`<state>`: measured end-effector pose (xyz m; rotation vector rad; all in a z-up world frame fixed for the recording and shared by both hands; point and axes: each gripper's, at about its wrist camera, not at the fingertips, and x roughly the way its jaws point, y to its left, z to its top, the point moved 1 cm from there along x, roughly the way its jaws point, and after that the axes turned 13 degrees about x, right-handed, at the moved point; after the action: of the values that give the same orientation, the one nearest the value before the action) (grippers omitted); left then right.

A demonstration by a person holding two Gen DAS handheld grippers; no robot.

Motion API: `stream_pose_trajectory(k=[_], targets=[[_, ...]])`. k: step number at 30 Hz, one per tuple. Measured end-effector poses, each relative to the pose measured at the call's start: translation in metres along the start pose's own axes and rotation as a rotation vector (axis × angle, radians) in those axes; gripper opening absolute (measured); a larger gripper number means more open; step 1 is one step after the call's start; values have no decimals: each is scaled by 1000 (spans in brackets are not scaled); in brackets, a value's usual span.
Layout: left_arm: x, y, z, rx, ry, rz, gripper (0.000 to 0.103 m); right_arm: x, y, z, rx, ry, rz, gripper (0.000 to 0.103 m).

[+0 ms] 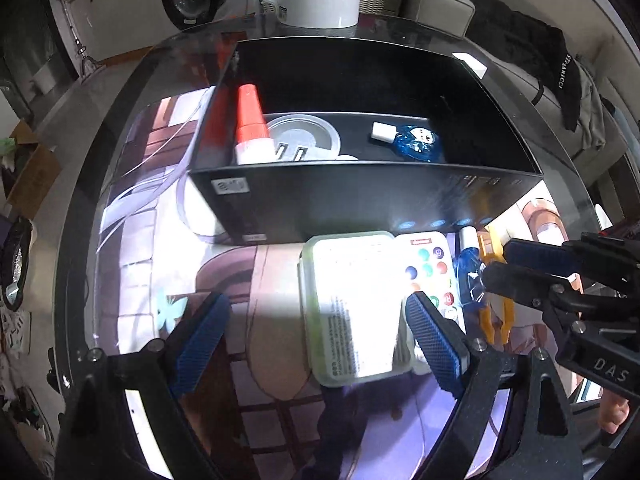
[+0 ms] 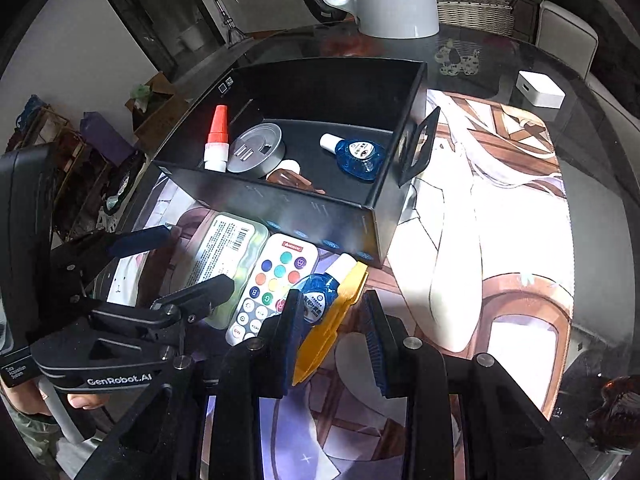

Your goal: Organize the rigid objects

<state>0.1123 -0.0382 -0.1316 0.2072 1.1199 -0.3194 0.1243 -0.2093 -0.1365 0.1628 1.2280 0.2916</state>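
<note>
Pickup step: left claw (image 1: 316, 336) spread around green case (image 1: 352, 308); right claw (image 2: 332, 332) spread astride yellow clip (image 2: 328, 328). Next: close, lift into black box (image 2: 280, 200) ahead.

I see a glass table (image 2: 592, 128) carrying a printed mat (image 2: 500, 208), with 1 black box (image 2: 280, 208) ahead of my grippers.

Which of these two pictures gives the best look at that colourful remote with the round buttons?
The right wrist view. There the remote lies almost fully visible on the mat, its coloured buttons easy to see, only the lower edge hidden by a claw. In the left wrist view the remote is partly covered by the left claw's finger and glare.
</note>
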Motion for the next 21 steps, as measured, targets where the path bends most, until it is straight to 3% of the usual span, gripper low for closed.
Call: stream_pose_trajectory(k=[7, 11, 14, 17, 19, 20, 21], targets=[[12, -3, 3, -17, -1, -4, 92, 2, -6, 2, 5, 2, -17, 31], [14, 3, -3, -30, -3, 1, 103, 4, -10, 4, 6, 4, -26, 31], [15, 9, -6, 41, 45, -41, 103, 11, -13, 4, 11, 24, -33, 29], [12, 13, -11, 43, 50, -39, 103, 14, -9, 1, -14, 22, -46, 25], [10, 13, -12, 41, 51, -39, 100, 15, -5, 0, -20, 29, -34, 22], [7, 12, -13, 43, 48, -41, 91, 15, -3, -1, -34, 26, -42, 22], [3, 11, -13, 51, 39, -45, 72, 15, 0, -2, -48, 19, -48, 17]])
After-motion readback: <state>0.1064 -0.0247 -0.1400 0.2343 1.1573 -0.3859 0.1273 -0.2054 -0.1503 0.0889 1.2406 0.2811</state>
